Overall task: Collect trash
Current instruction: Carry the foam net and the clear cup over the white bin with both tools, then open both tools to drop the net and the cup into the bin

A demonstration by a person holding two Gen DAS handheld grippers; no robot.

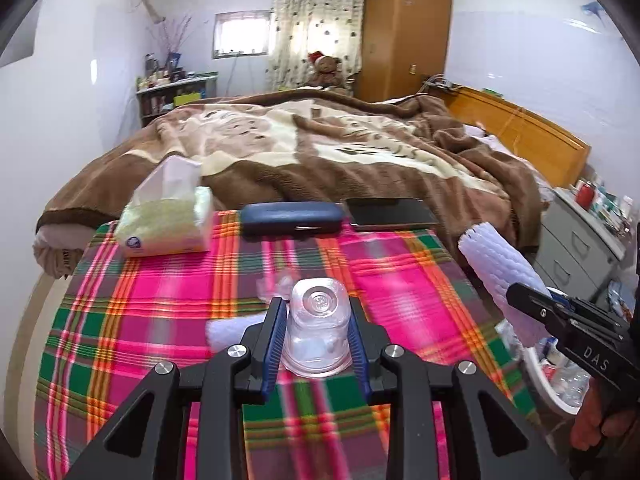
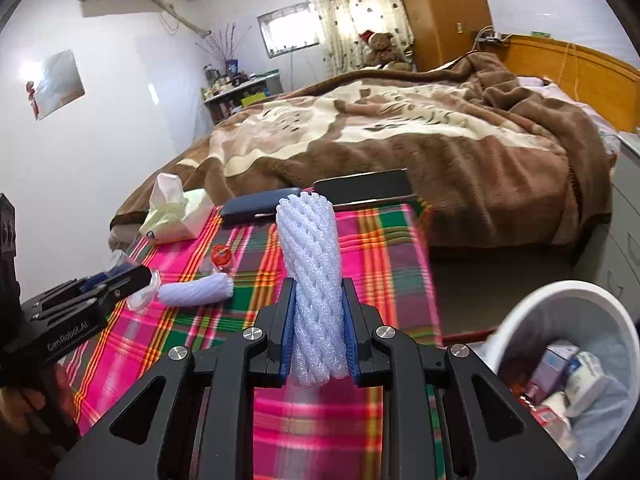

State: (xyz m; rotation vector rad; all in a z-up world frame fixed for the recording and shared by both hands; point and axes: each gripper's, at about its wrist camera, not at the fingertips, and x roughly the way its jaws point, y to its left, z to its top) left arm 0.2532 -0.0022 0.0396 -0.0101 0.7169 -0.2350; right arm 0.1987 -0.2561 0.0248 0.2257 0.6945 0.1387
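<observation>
The left hand-held gripper [image 1: 318,344] is clamped on a clear plastic cup [image 1: 318,332] turned bottom-forward, its blue pads pressing both sides, held level just above the pink, green and orange plaid cloth surface [image 1: 160,340]. Just beyond its left finger lies a second white foam net sleeve [image 2: 198,290] on the cloth, with a small round red lid [image 2: 221,257] a little farther on.

The right hand-held gripper [image 2: 318,336] grips an upright white foam net sleeve [image 2: 310,276] between its fingers, the sleeve standing well above the fingertips. From the left wrist view this gripper sits off to the right, tilted, with the person's fingers [image 1: 596,428] wrapped round its handle. Below and to the right of it stands a white round trash bin [image 2: 532,312], already holding cartons and wrappers.

Farther ahead of both grippers, along the far edge of the cloth, lie a soft pack of tissues [image 1: 166,220] to the left, a dark blue glasses case [image 1: 292,216] in the middle and a black phone [image 1: 390,212] to the right. Beyond these spreads a bed with a brown and cream blanket [image 1: 320,148].
</observation>
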